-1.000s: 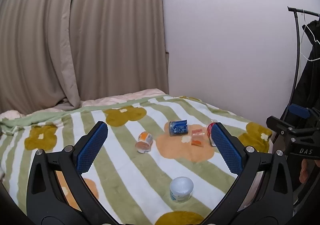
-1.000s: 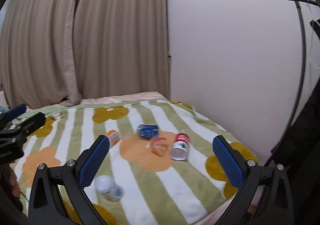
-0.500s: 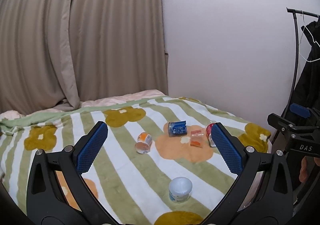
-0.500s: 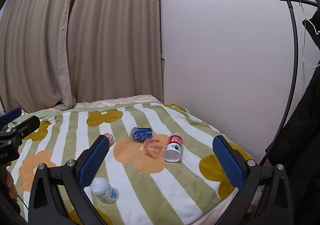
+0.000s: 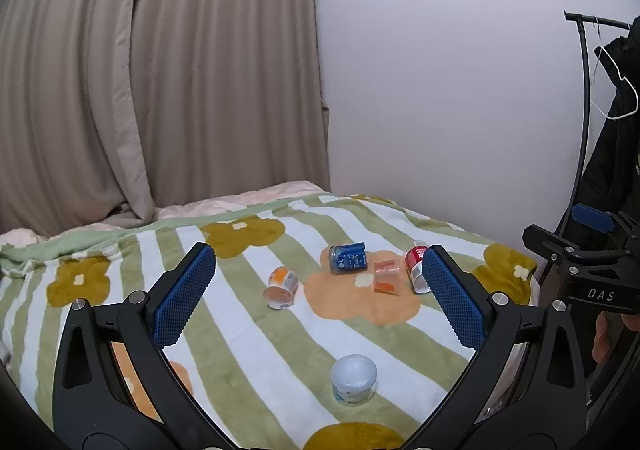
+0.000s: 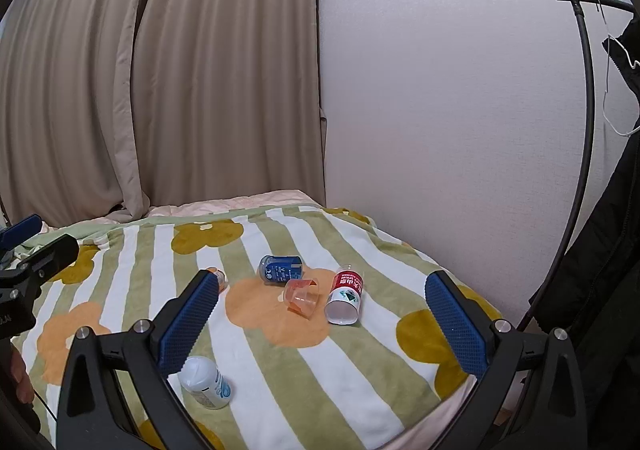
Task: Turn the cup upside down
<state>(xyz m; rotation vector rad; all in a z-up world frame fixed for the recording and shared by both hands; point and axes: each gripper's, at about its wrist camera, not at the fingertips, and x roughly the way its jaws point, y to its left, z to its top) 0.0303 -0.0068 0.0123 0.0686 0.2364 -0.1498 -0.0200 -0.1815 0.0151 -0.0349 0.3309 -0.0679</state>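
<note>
A small clear orange cup point(image 6: 303, 296) lies on its side on the striped flower blanket point(image 6: 256, 370), between a blue can point(image 6: 280, 270) and a red-and-white bottle point(image 6: 345, 300). It also shows in the left wrist view point(image 5: 387, 276). My right gripper point(image 6: 320, 324) is open and empty, well short of the cup and above the blanket. My left gripper point(image 5: 318, 296) is open and empty, also held back from the cup. The right gripper's body shows at the right edge of the left wrist view point(image 5: 580, 274).
The blue can point(image 5: 347, 258), red-and-white bottle point(image 5: 416, 268), an orange-labelled container point(image 5: 281, 287) and a white jar point(image 5: 353, 378) lie on the blanket. The white jar point(image 6: 205, 382) is near my right gripper's left finger. Curtains and a wall stand behind; a coat rack point(image 6: 588, 129) is at right.
Both grippers have drawn back and up a little. The right wrist view has swung so the cup group sits more central. Nothing on the blanket has moved.
</note>
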